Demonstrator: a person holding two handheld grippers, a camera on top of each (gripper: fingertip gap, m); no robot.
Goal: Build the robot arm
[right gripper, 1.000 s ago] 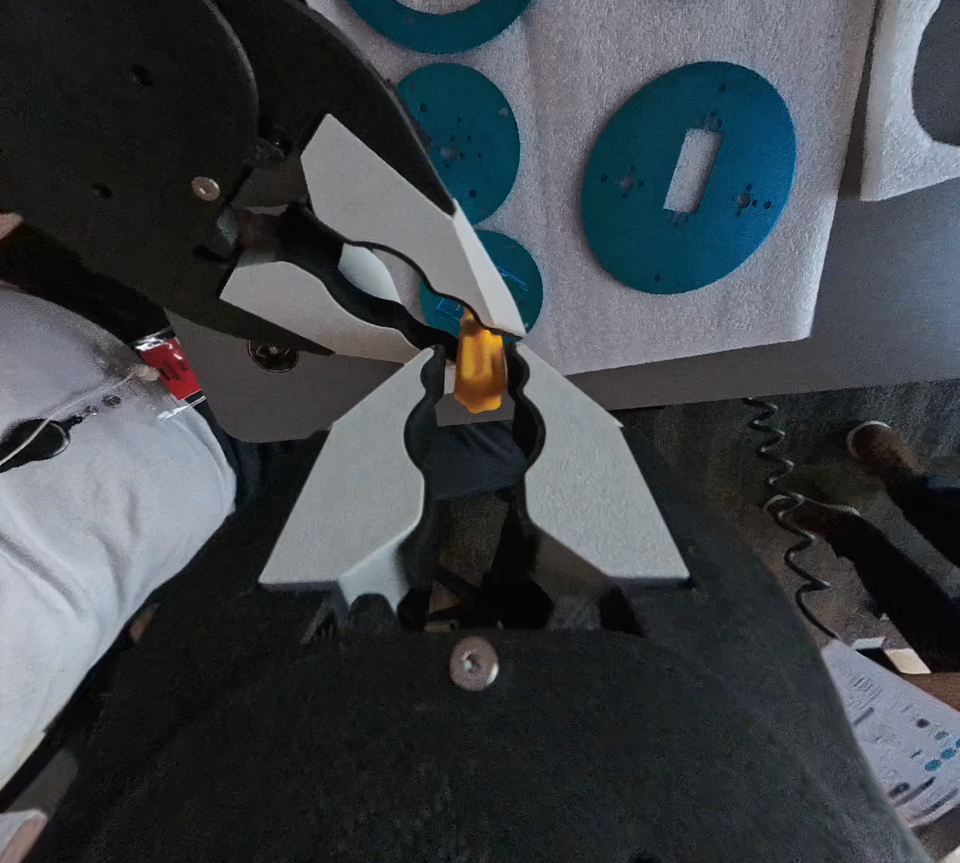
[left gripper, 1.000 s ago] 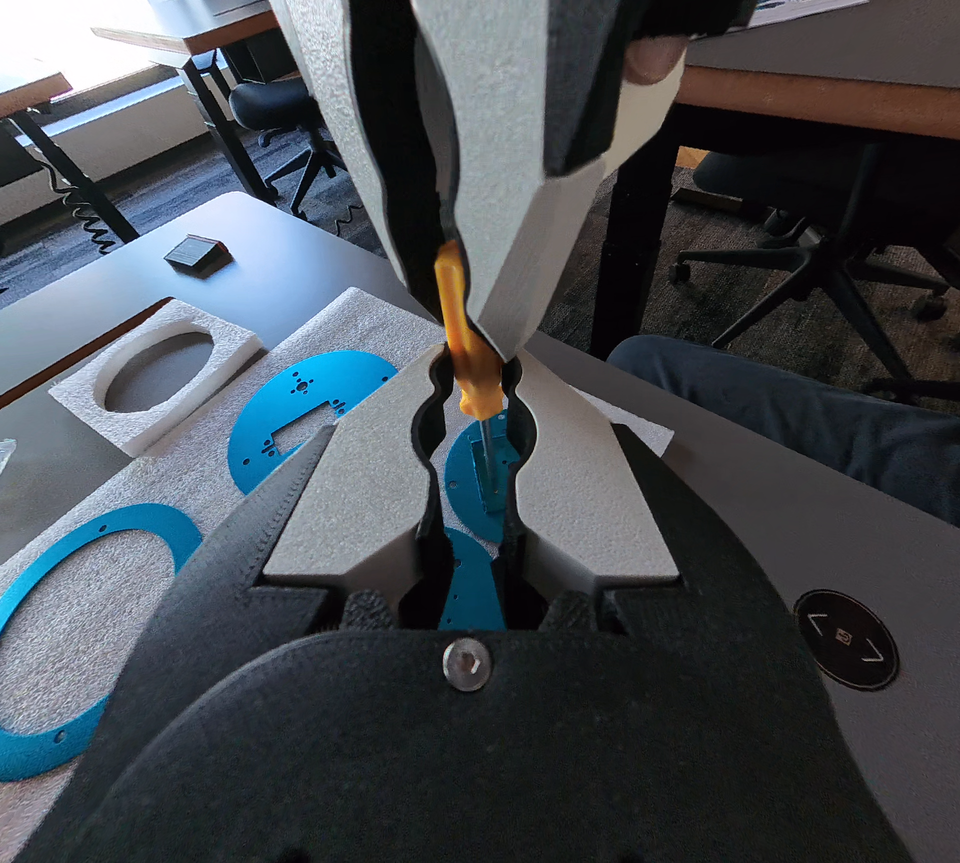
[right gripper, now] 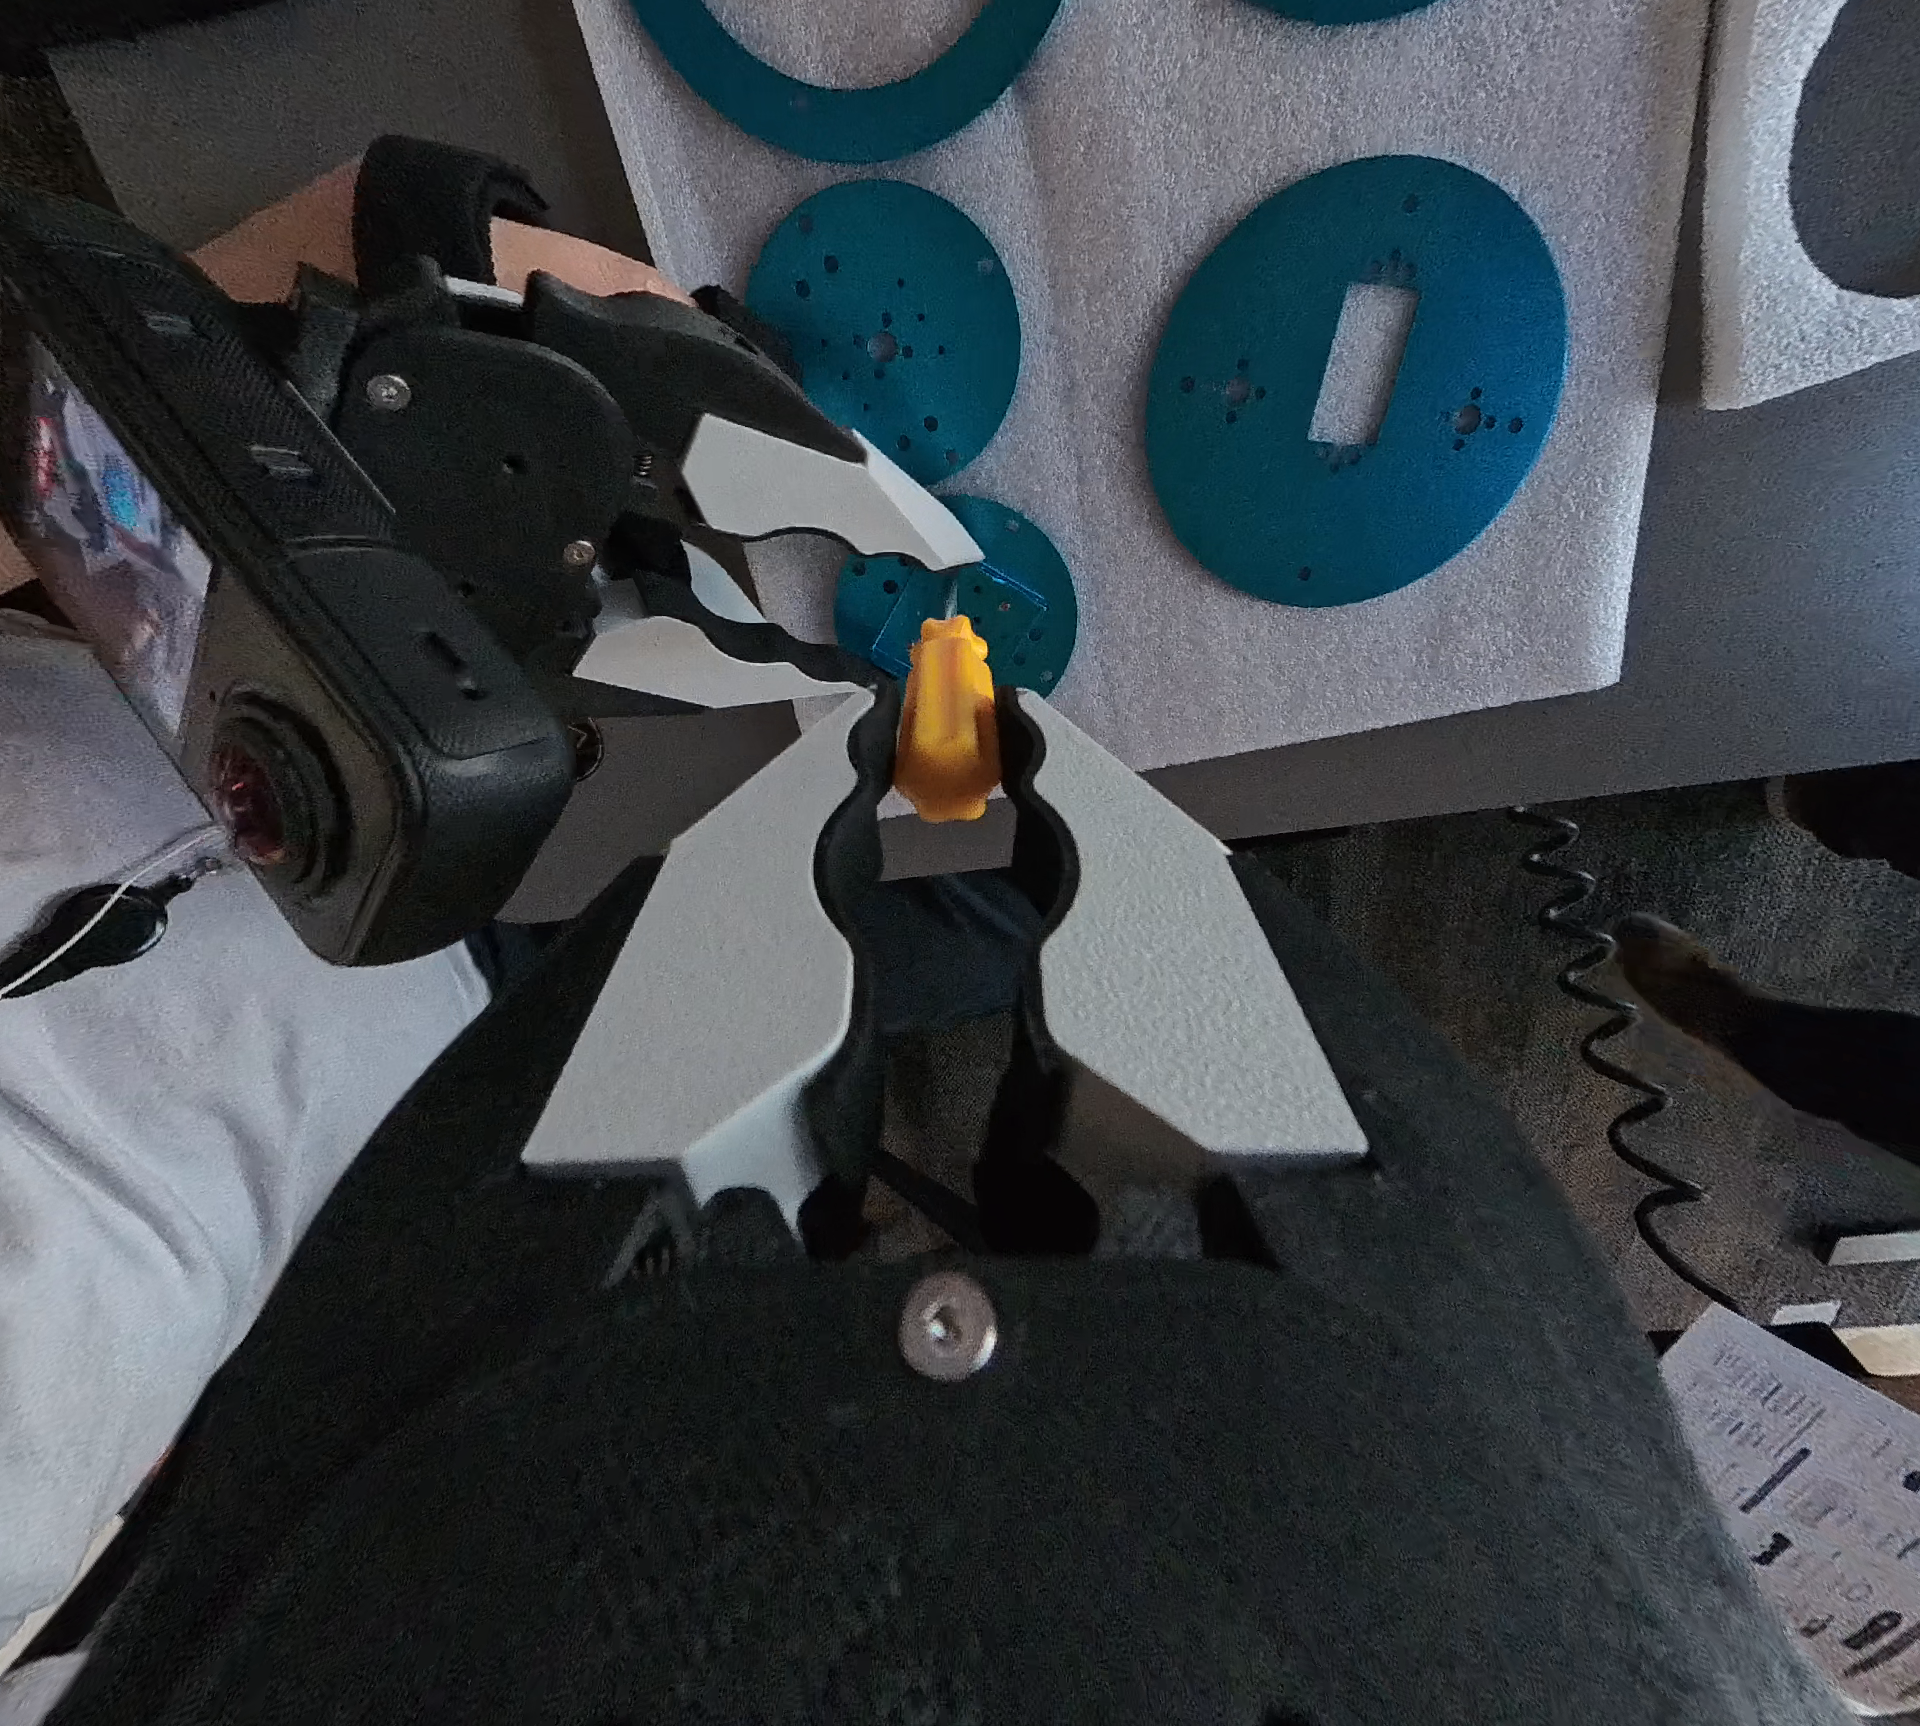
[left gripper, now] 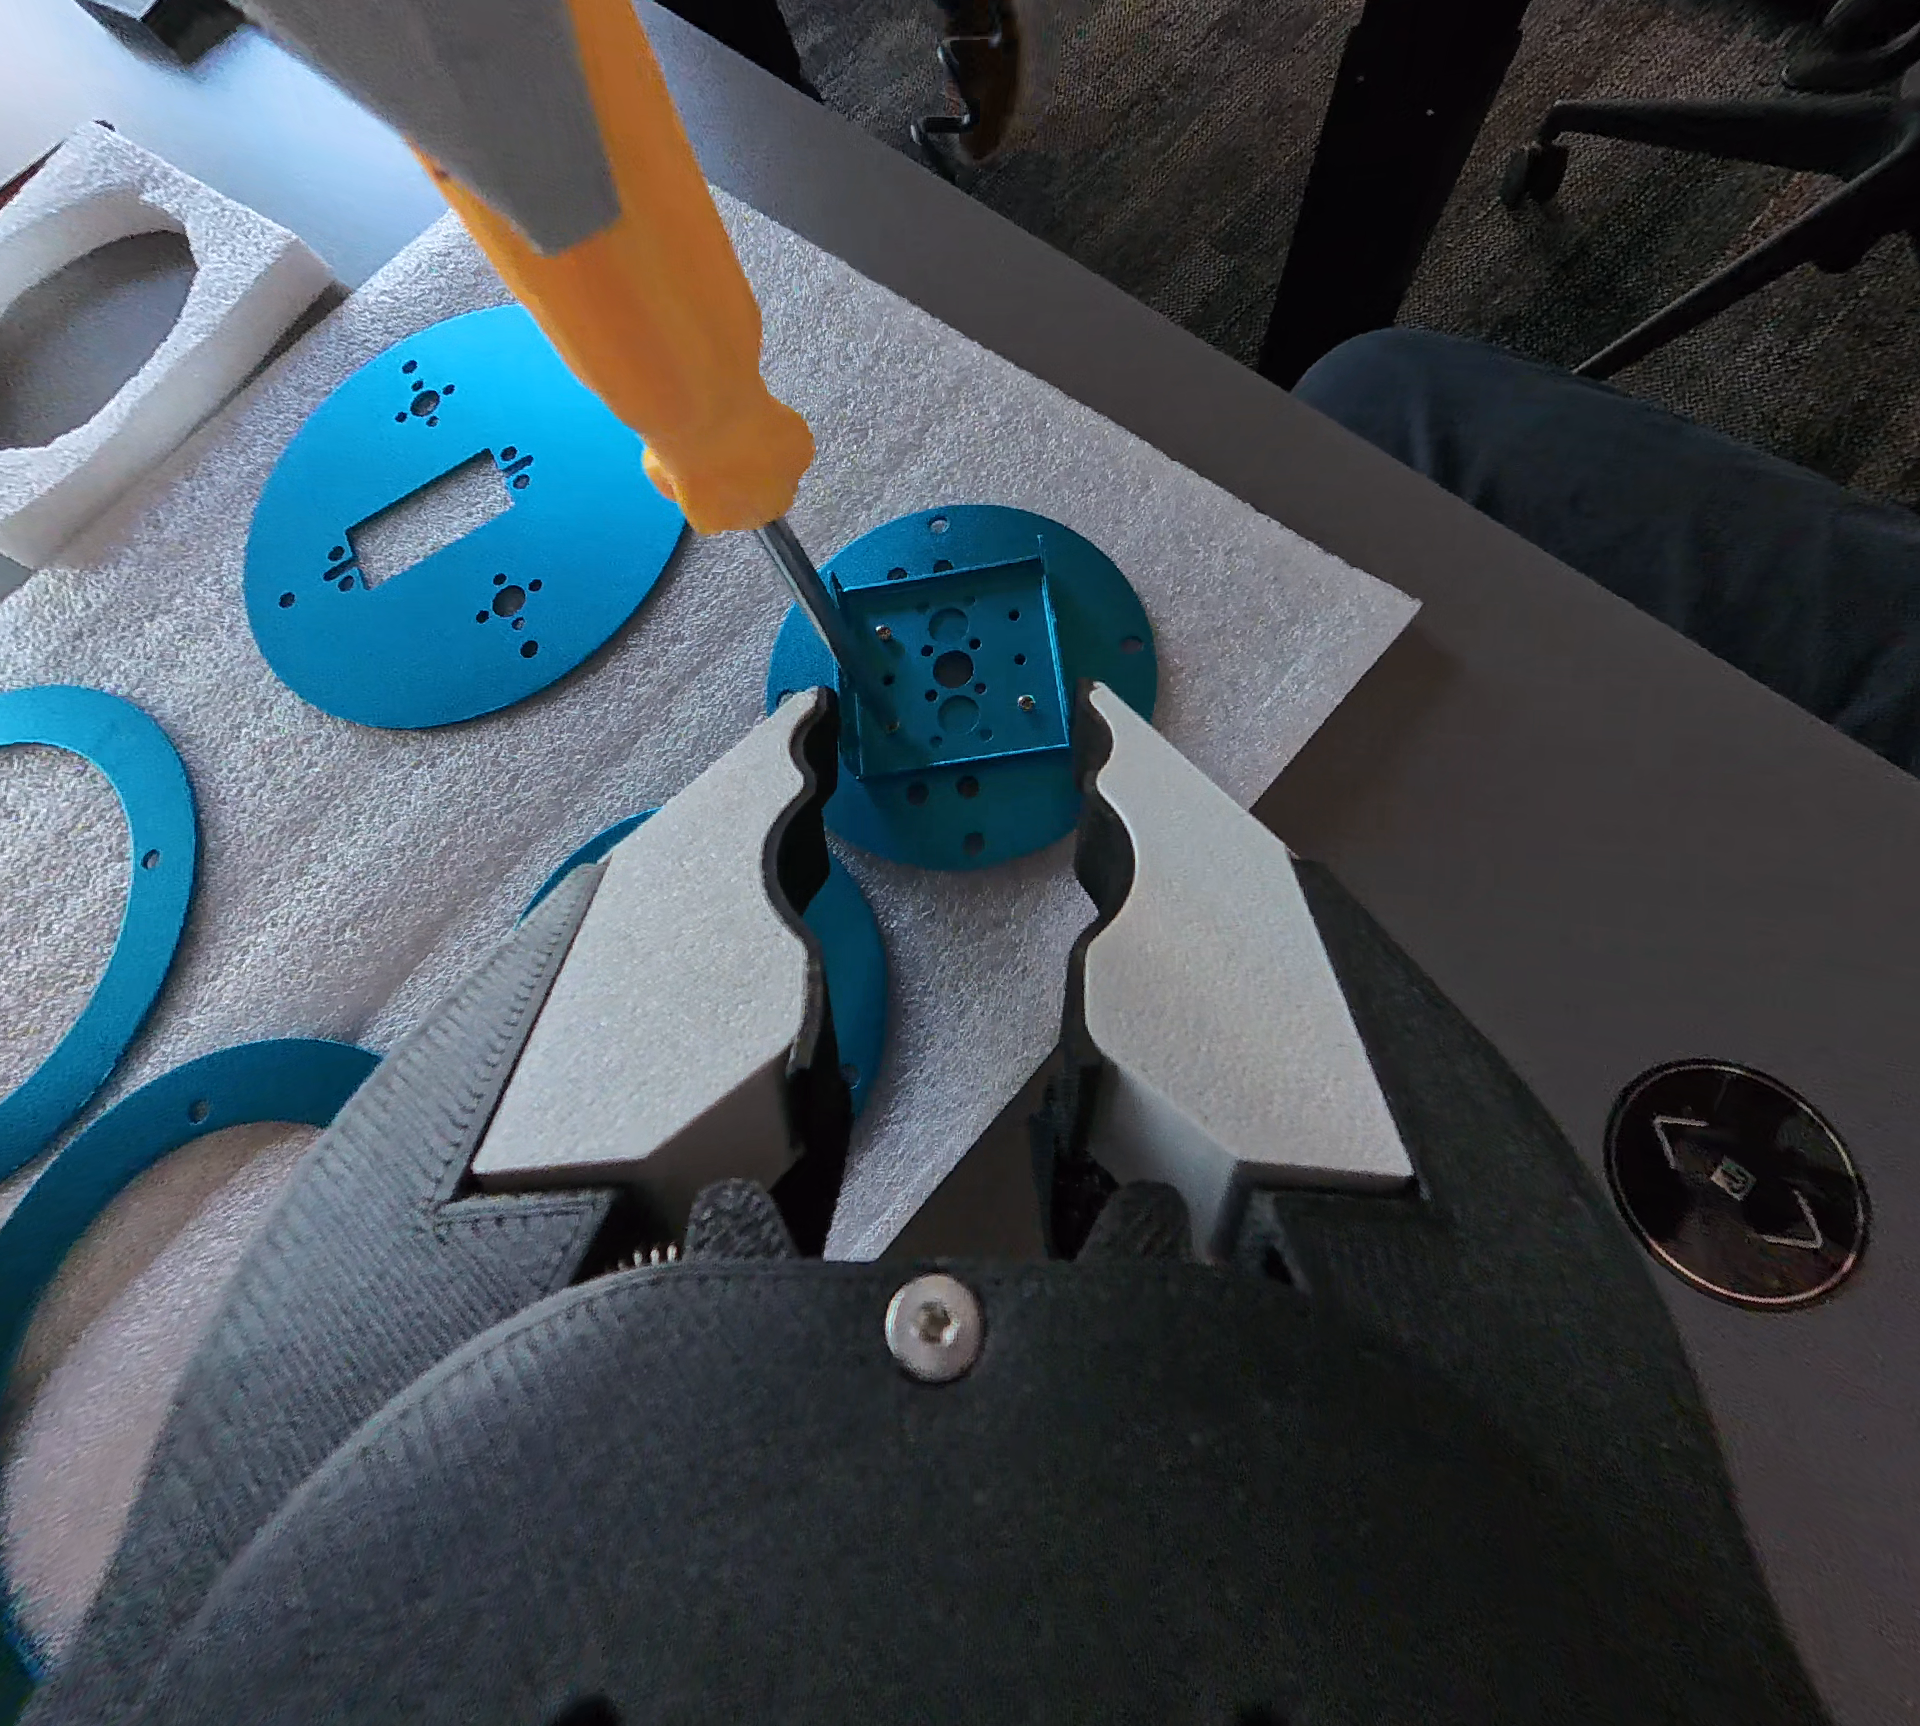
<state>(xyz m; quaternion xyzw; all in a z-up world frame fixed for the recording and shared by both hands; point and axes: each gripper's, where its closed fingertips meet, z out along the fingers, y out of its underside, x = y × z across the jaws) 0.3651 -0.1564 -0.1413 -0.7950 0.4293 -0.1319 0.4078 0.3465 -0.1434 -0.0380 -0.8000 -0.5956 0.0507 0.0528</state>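
Note:
A small blue square bracket (left gripper: 956,668) sits on a small blue disc (left gripper: 1107,637), on a white foam sheet (left gripper: 1195,533). My left gripper (left gripper: 956,705) is open, with one fingertip close on each side of the bracket; I cannot tell whether they touch it. My right gripper (right gripper: 951,694) is shut on the orange handle of a screwdriver (right gripper: 940,720). The screwdriver (left gripper: 665,326) slants down from the upper left and its metal tip rests inside the bracket's left part. In the right wrist view the left gripper's fingers (right gripper: 810,492) reach in from the left beside the bracket (right gripper: 987,601).
On the foam lie a large blue disc with a rectangular slot (left gripper: 457,523), blue rings (left gripper: 156,845) and another small disc (left gripper: 857,970). A foam block with a hole (left gripper: 104,346) lies far left. The table edge, a person's leg (left gripper: 1610,481) and a round table button (left gripper: 1735,1183) are to the right. The grippers' ends are close to 11 cm from one another. The left tips stand about 5 cm off the small disc (left gripper: 857,970).
My left gripper has opened wider and tipped down closer to the bracket, which now lies between its tips. The right gripper still holds the screwdriver on the bracket.

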